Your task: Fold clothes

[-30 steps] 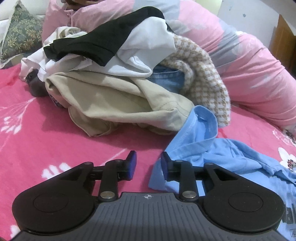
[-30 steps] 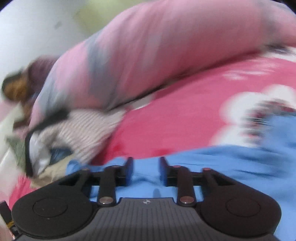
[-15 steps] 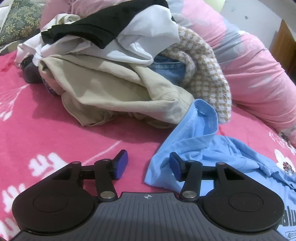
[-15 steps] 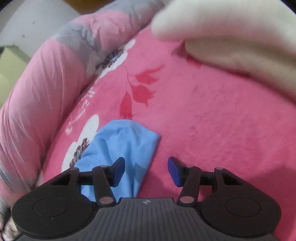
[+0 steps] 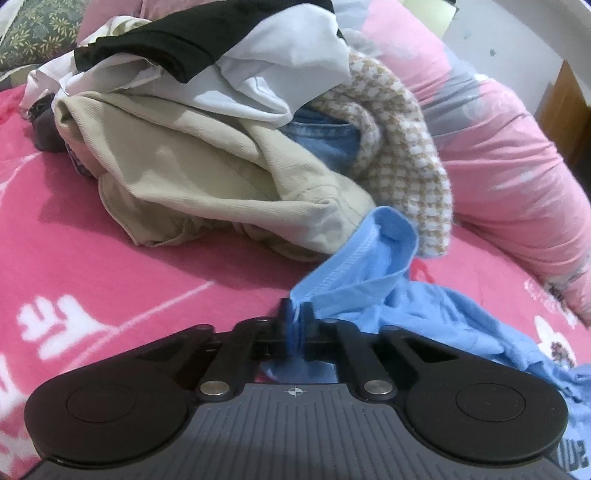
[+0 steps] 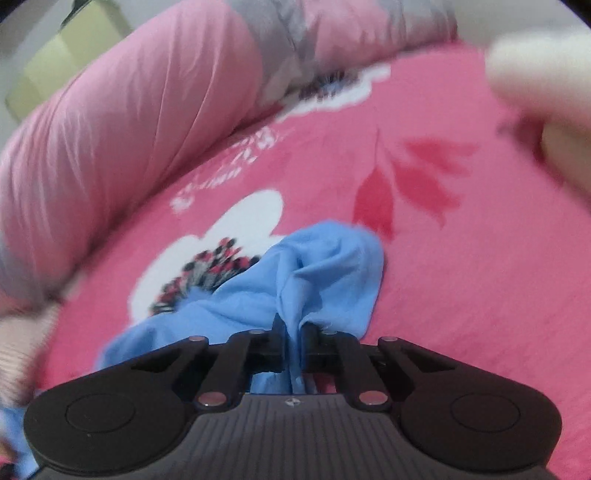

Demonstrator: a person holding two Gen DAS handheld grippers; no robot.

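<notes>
The light blue shirt lies crumpled on the pink flowered bedspread, just in front of the heap of unfolded clothes, and I have it pinched at two places. My left gripper has just closed, and its jaws are clamped tight on a stitched hem edge of the shirt, with a fold of blue cloth squeezed between the pads and a ribbed band of the shirt standing up right behind. My right gripper has just closed too, on another bunched end of the same shirt; the cloth gathers into a narrow pleat between its jaws and fans out beyond them over a white flower printed on the bedspread. From the left view the rest of the shirt trails off to the right, wrinkled, with some dark lettering at the lower right corner that I cannot read. Its raised band touches the beige garment at the front of the heap. Above that lie a white garment and a black one, with a strip of blue denim showing beside a brown-and-white houndstooth knit. Behind the heap runs a long pink quilt roll, also seen along the upper left of the right view. A green patterned pillow sits in the far left corner.
</notes>
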